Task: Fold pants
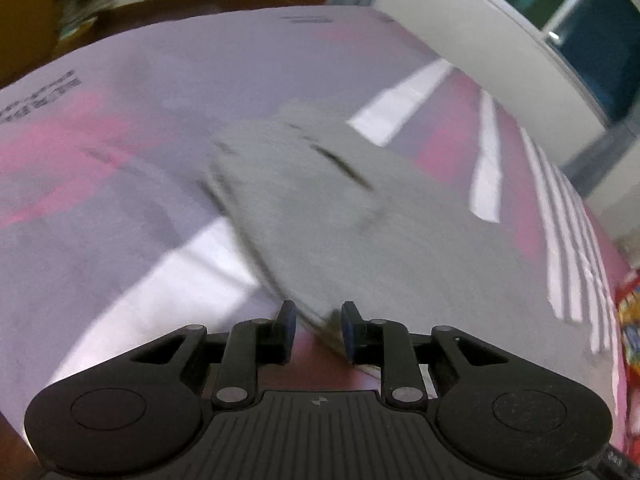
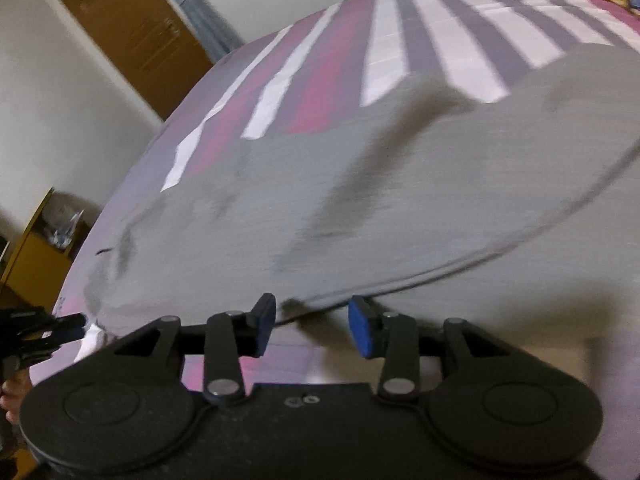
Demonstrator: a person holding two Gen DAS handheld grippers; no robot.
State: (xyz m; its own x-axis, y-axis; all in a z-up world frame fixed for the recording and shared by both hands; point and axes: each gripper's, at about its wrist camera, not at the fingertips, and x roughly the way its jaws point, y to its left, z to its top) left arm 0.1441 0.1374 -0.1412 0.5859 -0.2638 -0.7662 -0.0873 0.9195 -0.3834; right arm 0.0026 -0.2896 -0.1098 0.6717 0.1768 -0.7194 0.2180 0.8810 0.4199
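Grey pants [image 1: 360, 216] — laid flat on a bed [image 1: 120, 168] with a pink, grey and white striped cover.
Left hand-held gripper [image 1: 318, 330]: jaws parted, the pants' near edge lying between the pads, no clamp visible. Right hand-held gripper [image 2: 312, 326]: jaws apart — released, just short of the pants' hem. Both views blurred. Wooden door [image 2: 132, 36] beyond the bed.
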